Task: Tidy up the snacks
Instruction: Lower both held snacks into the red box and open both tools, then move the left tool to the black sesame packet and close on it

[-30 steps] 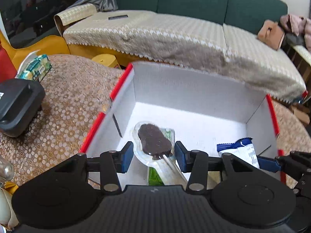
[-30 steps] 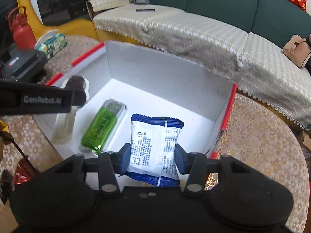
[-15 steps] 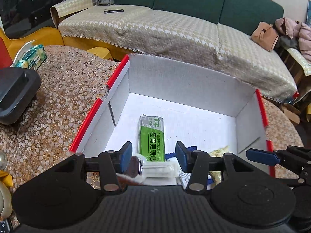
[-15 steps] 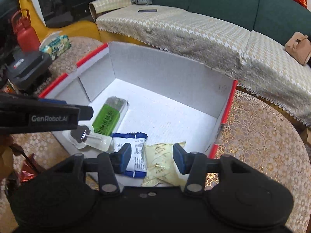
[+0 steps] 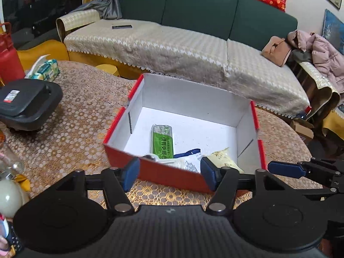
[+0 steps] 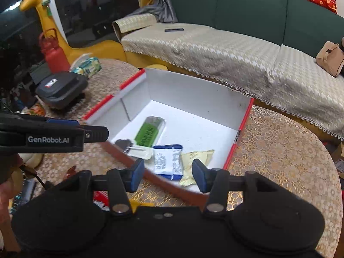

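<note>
1. Open cardboard box, red outside and white inside [image 5: 245, 105] [image 6: 193, 90]: stands on the round table; taken here as the landmark.
2. Green foil-ended snack bar [image 5: 162, 139] [image 6: 149, 131]: lies flat on the box floor, near its middle.
3. Clear-wrapped chocolate ice-cream bar on a stick [image 6: 131, 148]: lies in the box against the near wall, just left of the blue-and-white packet; its dark end points to the box's left.
4. Blue-and-white snack packet [image 5: 192, 160] [image 6: 167, 161]: lies in the box at the near wall, between the ice-cream bar and the yellow packet.
5. Pale yellow snack packet [image 5: 223, 159] [image 6: 196, 161]: lies in the box beside the blue-and-white packet, nearer the right wall.
6. Left gripper [image 5: 169, 173]: above the box's near wall, jaws wide apart, holding nothing.
7. Right gripper [image 6: 167, 175]: above the box's near wall, jaws wide apart, holding nothing.
8. Round table under a gold patterned lace cloth [image 5: 75, 118] [image 6: 279, 150]: bears the box.
9. Black lidded case [image 5: 28, 103] [image 6: 62, 89]: on the table, well left of the box.
10. Green tissue pack [image 5: 44, 71] [image 6: 87, 65]: beyond the case.
11. Dark green sofa with a beige cover [image 5: 193, 49] [image 6: 236, 49]: behind the box.
</note>
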{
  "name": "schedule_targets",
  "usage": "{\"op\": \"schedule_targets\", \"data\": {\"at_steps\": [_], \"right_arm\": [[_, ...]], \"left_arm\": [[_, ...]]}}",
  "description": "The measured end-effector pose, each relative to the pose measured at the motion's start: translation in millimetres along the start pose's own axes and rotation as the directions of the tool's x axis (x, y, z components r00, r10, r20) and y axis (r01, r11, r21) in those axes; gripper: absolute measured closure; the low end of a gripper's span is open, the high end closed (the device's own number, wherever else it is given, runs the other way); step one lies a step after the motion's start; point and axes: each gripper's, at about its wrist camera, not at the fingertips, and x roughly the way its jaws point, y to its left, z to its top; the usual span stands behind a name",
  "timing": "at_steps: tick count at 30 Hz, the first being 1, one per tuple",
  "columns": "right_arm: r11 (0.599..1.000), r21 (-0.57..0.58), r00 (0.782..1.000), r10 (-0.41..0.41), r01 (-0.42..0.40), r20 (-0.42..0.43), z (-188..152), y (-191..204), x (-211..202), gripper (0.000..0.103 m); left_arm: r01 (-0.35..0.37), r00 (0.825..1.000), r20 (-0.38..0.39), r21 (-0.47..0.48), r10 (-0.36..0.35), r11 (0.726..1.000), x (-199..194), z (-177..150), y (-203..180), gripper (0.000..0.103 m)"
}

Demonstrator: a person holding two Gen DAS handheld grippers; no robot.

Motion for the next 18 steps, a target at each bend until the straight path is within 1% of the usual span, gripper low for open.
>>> {"op": "schedule_targets", "data": {"at_steps": [1, 3, 5, 9, 13, 15, 18], "right_arm": [[1.0, 0.0, 1.0, 0.004, -0.004, 0.002, -3.2, 1.7, -4.6, 0.053], [1.0, 0.004, 1.0, 0.014, -0.014, 0.002, -10.1, 5.0, -12.4, 0.052], [1.0, 0.0, 1.0, 0.021, -0.021, 0.002, -18.1, 9.6, -19.7, 0.049], [0.999, 0.001, 0.999, 0.036, -0.036, 0.009, -33.5, 18.1, -33.6, 0.048], [0.998, 0.006, 0.998, 0.062, -0.062, 0.019, -48.0, 24.6, -45.1, 0.047], [0.997, 0.0, 0.997, 0.078, -0.078, 0.021, -56.4, 28.8, -48.6, 0.047], [0.993, -0.013, 0.993, 0.115, -0.115, 0.018, -70.4, 36.0, -51.8, 0.046]], "left_arm": [[-0.002, 1.0, 0.007, 0.002, 0.002, 1.0, -7.5, -2.6, 1.6, 0.035], [-0.01, 1.0, 0.022, -0.001, 0.01, 1.0, -22.1, -7.6, 5.6, 0.029], [-0.008, 0.999, 0.034, -0.012, 0.009, 1.0, -36.1, -12.7, 11.1, 0.026], [-0.009, 0.999, 0.048, -0.035, 0.01, 0.999, -59.6, -26.0, 24.3, 0.021], [-0.029, 0.998, 0.053, -0.052, 0.032, 0.998, -78.2, -44.0, 37.9, 0.02], [-0.043, 0.997, 0.061, -0.061, 0.047, 0.997, -86.9, -54.9, 46.1, 0.018], [-0.051, 0.997, 0.054, -0.098, 0.057, 0.994, -95.1, -72.4, 60.8, 0.018]]}}
